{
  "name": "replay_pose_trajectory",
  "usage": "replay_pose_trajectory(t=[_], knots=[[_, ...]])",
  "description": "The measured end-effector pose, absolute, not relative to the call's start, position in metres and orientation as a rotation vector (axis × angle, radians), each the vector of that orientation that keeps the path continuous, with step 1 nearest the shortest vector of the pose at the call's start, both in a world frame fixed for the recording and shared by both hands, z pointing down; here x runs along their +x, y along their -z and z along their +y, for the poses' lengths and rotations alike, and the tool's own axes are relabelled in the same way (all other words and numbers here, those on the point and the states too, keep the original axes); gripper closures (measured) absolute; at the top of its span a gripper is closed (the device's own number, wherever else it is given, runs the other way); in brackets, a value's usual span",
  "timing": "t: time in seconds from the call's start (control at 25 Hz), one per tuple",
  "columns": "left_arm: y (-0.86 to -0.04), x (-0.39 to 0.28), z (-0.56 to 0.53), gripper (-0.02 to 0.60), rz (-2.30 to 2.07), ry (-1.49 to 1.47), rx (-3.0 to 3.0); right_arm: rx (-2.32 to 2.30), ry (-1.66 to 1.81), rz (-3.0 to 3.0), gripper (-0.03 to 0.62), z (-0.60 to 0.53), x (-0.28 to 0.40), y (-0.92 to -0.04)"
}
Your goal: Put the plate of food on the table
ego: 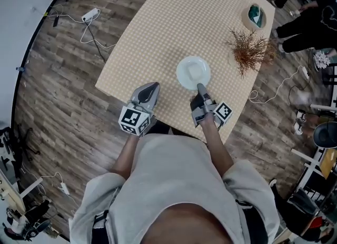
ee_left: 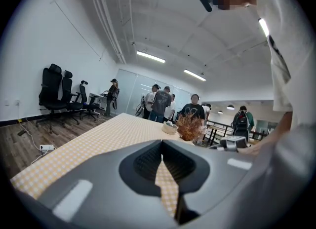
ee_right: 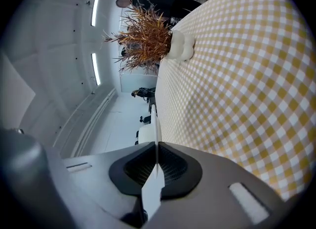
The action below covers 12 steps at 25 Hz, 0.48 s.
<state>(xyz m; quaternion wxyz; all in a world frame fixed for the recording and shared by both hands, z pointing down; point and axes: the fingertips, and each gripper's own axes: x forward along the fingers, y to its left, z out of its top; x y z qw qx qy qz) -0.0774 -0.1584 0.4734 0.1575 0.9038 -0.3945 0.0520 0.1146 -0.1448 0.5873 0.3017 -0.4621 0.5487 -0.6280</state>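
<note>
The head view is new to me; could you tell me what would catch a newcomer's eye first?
First comes the white plate, bright against the yellow-checked table, with its near rim pinched in the right tool. Next is the bushy dried plant near the table's right edge. The left tool, shut and empty, is over the table's near edge.
</note>
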Motion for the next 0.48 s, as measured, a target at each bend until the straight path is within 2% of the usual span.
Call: replay_pose_trajectory(t=[0.48], knots=[[-0.487, -0.071, -0.145, 0.572, -1.185, -0.171, 2.538, -1.189, 1.700, 1.459, 0.579, -0.140, 0.122, -0.594]])
